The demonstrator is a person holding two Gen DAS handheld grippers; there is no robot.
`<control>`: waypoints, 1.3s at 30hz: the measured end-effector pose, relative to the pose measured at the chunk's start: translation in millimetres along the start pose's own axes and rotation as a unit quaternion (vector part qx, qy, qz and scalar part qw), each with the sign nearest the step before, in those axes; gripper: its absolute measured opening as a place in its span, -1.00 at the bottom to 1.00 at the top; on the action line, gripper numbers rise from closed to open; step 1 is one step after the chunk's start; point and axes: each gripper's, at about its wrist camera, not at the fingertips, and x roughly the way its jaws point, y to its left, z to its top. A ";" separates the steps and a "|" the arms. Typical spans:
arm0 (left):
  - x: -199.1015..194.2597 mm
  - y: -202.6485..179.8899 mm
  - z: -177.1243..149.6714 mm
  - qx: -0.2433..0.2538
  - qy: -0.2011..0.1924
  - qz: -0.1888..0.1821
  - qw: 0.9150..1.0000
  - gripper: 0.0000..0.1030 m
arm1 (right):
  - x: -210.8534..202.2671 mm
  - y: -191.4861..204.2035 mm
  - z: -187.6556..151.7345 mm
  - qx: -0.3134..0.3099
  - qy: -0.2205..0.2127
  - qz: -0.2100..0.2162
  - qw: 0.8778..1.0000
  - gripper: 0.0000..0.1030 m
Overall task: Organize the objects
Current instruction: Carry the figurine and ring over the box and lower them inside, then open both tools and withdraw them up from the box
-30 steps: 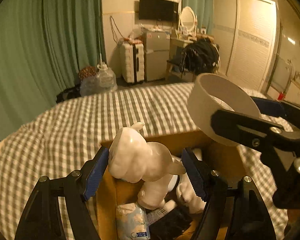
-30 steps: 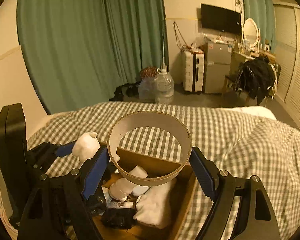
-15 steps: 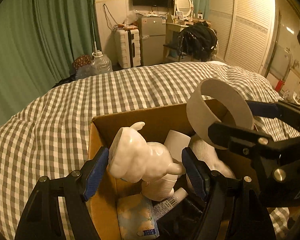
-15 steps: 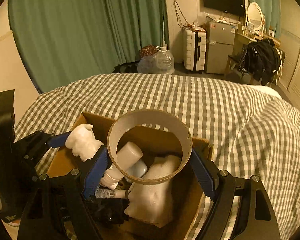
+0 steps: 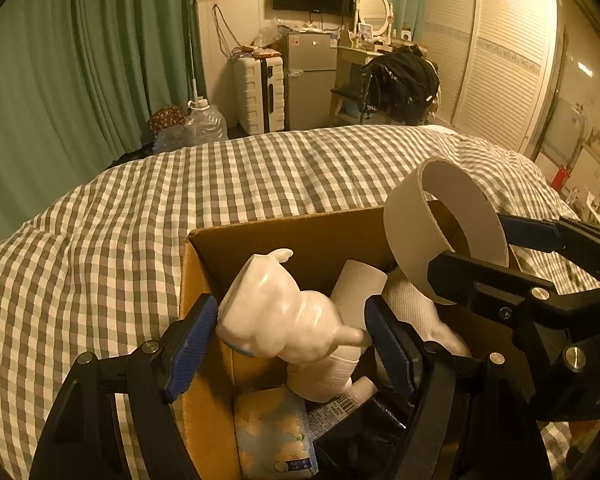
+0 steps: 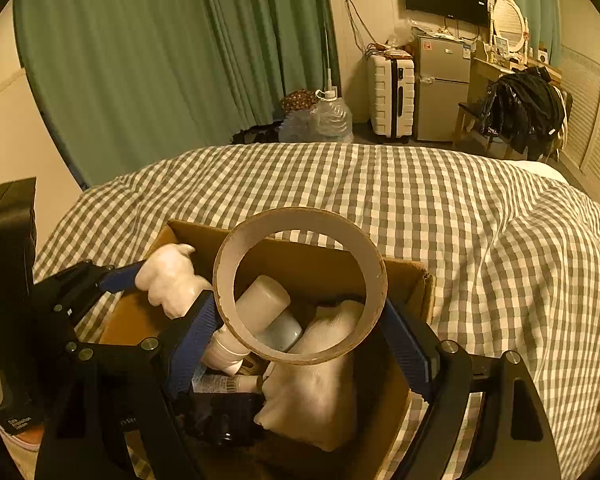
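An open cardboard box (image 5: pixel 260 226) stands on the checked bed cover. My left gripper (image 5: pixel 290 320) holds a glossy white animal figurine (image 5: pixel 276 320) just over the box's left side. Its jaws are opening, but both blue pads still touch the figurine. My right gripper (image 6: pixel 300 306) is shut on a wide cardboard ring (image 6: pixel 300 224), held upright over the box (image 6: pixel 403 266) on the right. The ring (image 5: pixel 439 224) and the right gripper also show in the left wrist view. A white bottle (image 6: pixel 260 300) and a white cloth bundle (image 6: pixel 315 384) lie in the box.
A patterned tissue pack (image 5: pixel 274 432) and a dark item (image 5: pixel 359 440) lie low in the box. The checked bed cover (image 5: pixel 100 260) spreads all round. Past the bed stand green curtains (image 6: pixel 140 60), a white suitcase (image 6: pixel 391 96), a small fridge (image 6: pixel 443 88) and a chair with dark clothes (image 6: pixel 523 108).
Both grippers have sunk toward the box with their loads. The figurine and the ring now hang just above the box's opening, and more of its inside shows.
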 end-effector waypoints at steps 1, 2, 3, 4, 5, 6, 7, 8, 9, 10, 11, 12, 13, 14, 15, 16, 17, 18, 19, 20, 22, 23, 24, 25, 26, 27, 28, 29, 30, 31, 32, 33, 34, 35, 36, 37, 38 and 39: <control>-1.0 1.3 -0.5 -0.002 -0.001 -0.002 1.000 0.57 | -0.5 0.0 -0.6 0.002 -0.002 0.001 1.000 0.60; -2.4 3.2 -1.4 -0.006 -0.002 -0.004 1.000 0.63 | -1.0 0.1 -1.1 0.003 -0.006 0.000 1.000 0.60; -4.4 4.7 -2.9 -0.008 -0.002 -0.005 1.000 0.69 | -1.3 0.0 -0.5 0.004 -0.007 0.000 1.000 0.60; -5.2 5.8 -2.7 -0.010 -0.003 -0.005 1.000 0.70 | -2.6 2.3 -0.4 0.004 -0.007 0.000 1.000 0.61; -6.7 6.2 -3.4 -0.012 -0.003 -0.007 1.000 0.71 | -3.3 3.3 -0.1 0.002 -0.009 -0.001 1.000 0.63; -8.0 6.4 -3.6 -0.012 -0.003 -0.007 1.000 0.72 | -5.1 4.4 0.3 0.001 -0.014 -0.003 1.000 0.68; -9.4 6.5 -3.8 -0.012 -0.004 -0.006 1.000 0.72 | -6.7 3.5 1.9 0.000 -0.019 -0.004 1.000 0.73; -11.1 6.5 -3.8 -0.013 -0.007 -0.004 1.000 0.73 | -9.9 4.7 2.5 -0.002 -0.027 -0.007 1.000 0.74; -13.1 6.2 -3.8 -0.011 -0.011 -0.001 1.000 0.75 | -11.9 6.0 3.2 -0.002 -0.033 -0.009 0.999 0.78; -15.2 5.3 -4.5 -0.010 -0.016 0.001 1.000 0.77 | -14.0 6.8 4.3 -0.003 -0.037 -0.011 0.999 0.81; -17.2 5.3 -4.7 -0.010 -0.019 0.001 1.000 0.78 | -16.3 8.1 5.3 -0.004 -0.041 -0.013 0.999 0.82; -19.3 5.6 -4.4 -0.011 -0.020 0.003 1.000 0.78 | -18.8 9.3 6.7 -0.005 -0.045 -0.014 0.999 0.83; -21.4 5.3 -4.5 -0.013 -0.021 0.005 1.000 0.79 | -21.3 10.6 8.4 -0.006 -0.048 -0.016 0.999 0.86; -24.5 5.7 -3.9 -0.016 -0.023 0.008 1.000 0.81 | -24.6 11.8 9.4 -0.007 -0.053 -0.021 0.998 0.88; -27.2 6.0 -2.6 -0.018 -0.025 0.009 0.999 0.81 | -28.2 12.1 10.7 -0.007 -0.056 -0.026 0.998 0.89; -33.0 6.6 -2.1 -0.023 -0.030 0.008 0.999 0.81 | -31.5 13.4 11.3 -0.009 -0.059 -0.031 0.998 0.89; -36.9 6.1 -1.1 -0.025 -0.034 0.008 0.999 0.82 | -35.6 15.0 11.6 -0.011 -0.062 -0.037 0.997 0.89; -41.5 6.4 -0.8 -0.028 -0.038 0.008 0.999 0.84 | -40.1 13.9 11.5 -0.012 -0.063 -0.039 0.997 0.89; -47.3 6.2 -0.3 -0.030 -0.042 0.008 0.999 0.86 | -44.4 14.5 11.3 -0.012 -0.066 -0.041 0.997 0.89; -54.4 5.9 0.1 -0.032 -0.047 0.010 0.998 0.88 | -49.8 15.1 11.1 -0.010 -0.069 -0.043 0.997 0.89; -66.5 3.8 1.7 -0.033 -0.056 0.012 0.998 0.89 | -61.4 15.5 10.5 -0.007 -0.076 -0.045 0.996 0.89; -74.6 2.1 2.3 -0.033 -0.060 0.014 0.998 0.89 | -69.2 16.7 10.1 -0.005 -0.080 -0.046 0.996 0.89; -83.5 0.3 3.2 -0.033 -0.065 0.017 0.997 0.89 | -76.7 18.3 9.9 -0.004 -0.082 -0.046 0.996 0.89; -90.8 -0.7 5.2 -0.032 -0.069 0.019 0.997 0.89 | -87.0 20.2 10.8 -0.003 -0.087 -0.048 0.995 0.89; -99.1 -1.5 5.9 -0.032 -0.075 0.021 0.996 0.89 | -95.7 19.4 13.0 -0.003 -0.092 -0.050 0.994 0.89; -108.9 -2.4 6.6 -0.031 -0.081 0.023 0.996 0.89 | -105.8 22.0 13.7 -0.005 -0.098 -0.052 0.994 0.89; -118.2 -2.9 7.4 -0.030 -0.086 0.024 0.996 0.89 | -114.6 24.0 13.7 -0.006 -0.103 -0.054 0.993 0.89; -131.1 -4.7 8.3 -0.029 -0.094 0.027 0.995 0.89 | -127.3 27.8 14.3 -0.008 -0.113 -0.057 0.992 0.89; -141.5 -6.2 9.2 -0.028 -0.101 0.030 0.994 0.89 | -140.4 31.9 14.8 -0.011 -0.121 -0.059 0.991 0.89; -153.8 -7.8 8.9 -0.026 -0.110 0.034 0.993 0.90 | -149.4 34.2 15.5 -0.012 -0.126 -0.061 0.990 0.89; -169.2 -10.3 8.8 -0.025 -0.123 0.038 0.991 0.93 | -162.4 37.9 15.9 -0.014 -0.131 -0.066 0.989 0.89; -181.3 -11.7 8.9 -0.023 -0.134 0.040 0.990 0.96 | -173.5 41.4 16.0 -0.016 -0.137 -0.071 0.988 0.89; -199.7 -14.3 8.1 -0.022 -0.151 0.043 0.987 0.96 | -185.5 45.2 14.9 -0.019 -0.146 -0.073 0.986 0.90; -212.6 -15.4 9.8 -0.021 -0.162 0.046 0.985 0.97 | -199.5 48.6 13.4 -0.022 -0.156 -0.075 0.985 0.90; -222.9 -17.0 9.1 -0.020 -0.169 0.048 0.984 0.98 | -213.9 52.0 11.5 -0.024 -0.165 -0.078 0.983 0.90; -236.0 -19.0 7.8 -0.019 -0.179 0.050 0.982 0.99 | -223.8 55.0 10.3 -0.025 -0.172 -0.080 0.982 0.90; -250.8 -21.3 5.6 -0.019 -0.189 0.052 0.980 0.99 | -239.7 58.7 7.5 -0.025 -0.182 -0.082 0.980 0.91; -265.3 -23.7 2.9 -0.018 -0.199 0.055 0.978 1.00 | -252.4 61.4 5.8 -0.025 -0.191 -0.082 0.978 0.92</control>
